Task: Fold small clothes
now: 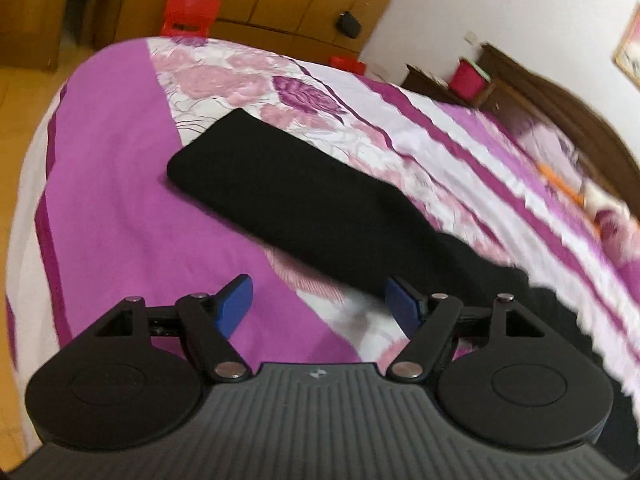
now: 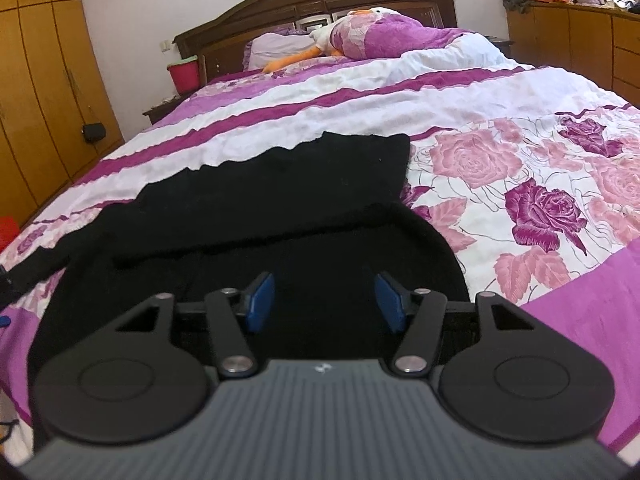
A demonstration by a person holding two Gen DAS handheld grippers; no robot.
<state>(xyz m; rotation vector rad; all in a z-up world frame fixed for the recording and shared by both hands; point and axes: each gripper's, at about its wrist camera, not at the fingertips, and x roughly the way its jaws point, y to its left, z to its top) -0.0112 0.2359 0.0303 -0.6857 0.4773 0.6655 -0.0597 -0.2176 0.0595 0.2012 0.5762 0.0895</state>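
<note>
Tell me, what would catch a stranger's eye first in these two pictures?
Most likely the black garment, spread dark across the purple and pink rose-patterned bedspread in the middle of both views. Next, the two grippers close to the camera, left gripper and right gripper, both open with blue pads and holding nothing. Behind, a dark wooden headboard stands against the white wall.

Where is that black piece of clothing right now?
The black garment lies flat on the floral purple bedspread near the foot of the bed, directly ahead of the open right gripper; in the left wrist view it stretches diagonally across the middle.
</note>
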